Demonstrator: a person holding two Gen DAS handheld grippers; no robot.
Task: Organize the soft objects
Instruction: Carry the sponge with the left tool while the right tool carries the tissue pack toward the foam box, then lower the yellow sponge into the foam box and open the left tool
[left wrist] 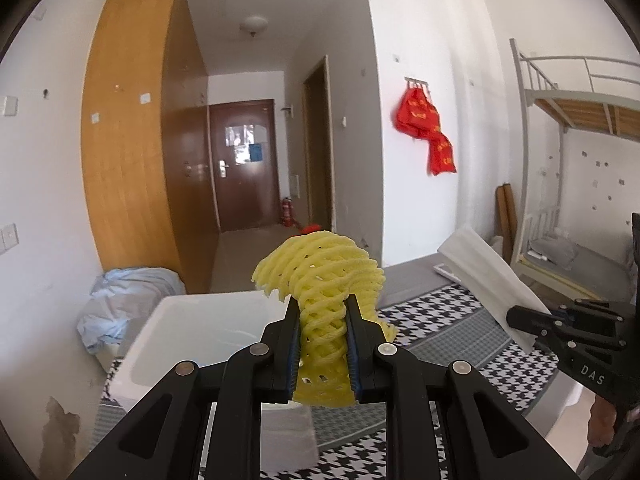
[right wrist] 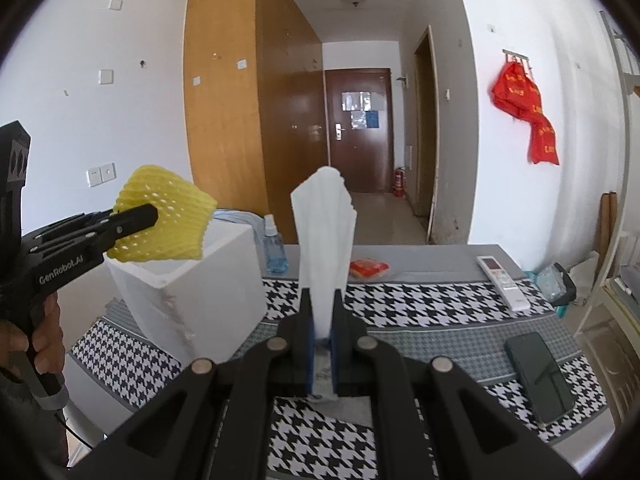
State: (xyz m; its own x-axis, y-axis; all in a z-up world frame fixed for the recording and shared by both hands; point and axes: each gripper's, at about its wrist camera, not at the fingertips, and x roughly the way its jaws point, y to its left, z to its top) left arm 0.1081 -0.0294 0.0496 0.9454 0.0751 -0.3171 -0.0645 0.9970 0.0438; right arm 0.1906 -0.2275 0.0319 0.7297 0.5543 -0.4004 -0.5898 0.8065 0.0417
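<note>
My left gripper (left wrist: 322,312) is shut on a yellow foam net sleeve (left wrist: 320,276), held in the air just in front of the open white foam box (left wrist: 192,320). In the right wrist view the same left gripper (right wrist: 154,214) and yellow sleeve (right wrist: 164,216) hang over the near rim of the foam box (right wrist: 200,292). My right gripper (right wrist: 322,304) is shut on a white foam sheet (right wrist: 326,232) that stands upright between its pads. From the left wrist view, the right gripper (left wrist: 516,316) shows at the right with the white sheet (left wrist: 488,276).
A houndstooth cloth (right wrist: 420,304) covers the table. On it lie a blue spray bottle (right wrist: 274,248), a red packet (right wrist: 368,269), a white remote (right wrist: 502,282) and a dark phone (right wrist: 538,376). A person's hand (right wrist: 36,344) holds the left gripper's handle. A bunk bed (left wrist: 576,112) stands at right.
</note>
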